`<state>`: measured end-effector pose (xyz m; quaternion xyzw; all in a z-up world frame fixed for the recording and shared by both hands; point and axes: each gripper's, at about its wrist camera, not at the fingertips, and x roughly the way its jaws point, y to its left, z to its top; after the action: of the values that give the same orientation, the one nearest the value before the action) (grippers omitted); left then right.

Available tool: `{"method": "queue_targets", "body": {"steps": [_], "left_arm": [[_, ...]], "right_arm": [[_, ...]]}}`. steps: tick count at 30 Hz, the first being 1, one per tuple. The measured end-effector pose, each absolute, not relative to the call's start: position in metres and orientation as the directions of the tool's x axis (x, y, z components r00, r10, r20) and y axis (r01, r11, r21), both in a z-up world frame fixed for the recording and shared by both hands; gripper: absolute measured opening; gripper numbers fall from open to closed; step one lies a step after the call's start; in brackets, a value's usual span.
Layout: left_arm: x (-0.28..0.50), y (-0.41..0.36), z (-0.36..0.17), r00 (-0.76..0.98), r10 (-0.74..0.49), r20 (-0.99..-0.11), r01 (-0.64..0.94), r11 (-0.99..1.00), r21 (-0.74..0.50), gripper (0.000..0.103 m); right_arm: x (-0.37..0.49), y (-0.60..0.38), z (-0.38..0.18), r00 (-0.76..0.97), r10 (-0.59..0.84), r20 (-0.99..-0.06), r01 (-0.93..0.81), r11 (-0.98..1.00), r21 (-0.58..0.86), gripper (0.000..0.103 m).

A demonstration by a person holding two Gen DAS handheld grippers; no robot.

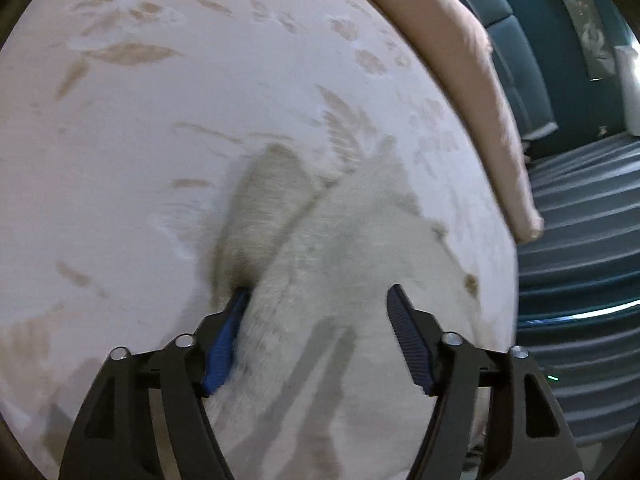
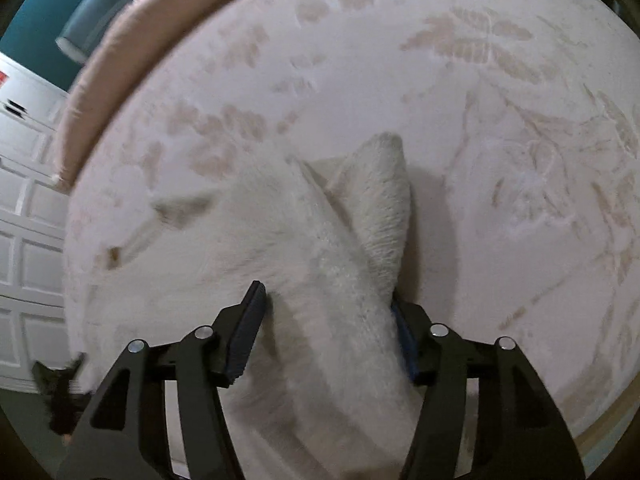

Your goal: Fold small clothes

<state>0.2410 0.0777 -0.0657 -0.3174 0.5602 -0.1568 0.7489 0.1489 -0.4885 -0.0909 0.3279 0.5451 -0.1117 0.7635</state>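
A small fuzzy white garment (image 1: 340,248) lies on a pale leaf-patterned bedspread (image 1: 140,140). In the left wrist view one sleeve (image 1: 264,208) sticks up to the left. My left gripper (image 1: 318,296) is open over the garment's near end, its left finger (image 1: 230,336) touching the fabric. In the right wrist view the garment (image 2: 320,264) runs between the fingers, with a sleeve (image 2: 380,200) pointing up. My right gripper (image 2: 326,304) is open with fabric between the jaws, its right finger (image 2: 404,336) against the cloth.
A pink pillow or rolled blanket (image 1: 460,60) lies along the bed's far edge, also in the right wrist view (image 2: 120,48). Beyond it are teal furniture (image 1: 560,80) and a striped floor or rug (image 1: 580,260). White panelled doors (image 2: 28,200) stand at the left.
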Motion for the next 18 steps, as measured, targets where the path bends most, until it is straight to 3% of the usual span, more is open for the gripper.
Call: {"method": "queue_targets", "body": {"steps": [1, 2, 4, 9, 18], "left_arm": [[0.241, 0.076, -0.064, 0.312, -0.611, -0.727, -0.108, 0.738, -0.667, 0.014], [0.242, 0.076, -0.061, 0.31, -0.623, -0.718, -0.098, 0.73, -0.676, 0.009], [0.24, 0.08, -0.046, 0.342, -0.644, -0.684, -0.079, 0.706, -0.704, 0.008], [0.218, 0.097, 0.036, 0.402, -0.719, -0.567, 0.083, 0.645, -0.76, 0.005], [0.192, 0.125, 0.202, 0.554, -0.746, -0.37, 0.383, 0.623, -0.682, 0.004]], "right_arm": [[0.152, -0.486, -0.092, 0.375, 0.177, -0.91, 0.514, 0.777, 0.363, 0.036], [0.153, -0.483, -0.087, 0.384, 0.156, -0.91, 0.498, 0.795, 0.346, 0.019], [0.149, -0.479, -0.065, 0.443, 0.129, -0.887, 0.471, 0.809, 0.353, 0.016], [0.101, -0.459, 0.043, 0.68, 0.16, -0.716, 0.312, 0.82, 0.48, 0.014], [0.078, -0.42, 0.181, 0.861, 0.188, -0.472, 0.089, 0.86, 0.503, 0.014]]}}
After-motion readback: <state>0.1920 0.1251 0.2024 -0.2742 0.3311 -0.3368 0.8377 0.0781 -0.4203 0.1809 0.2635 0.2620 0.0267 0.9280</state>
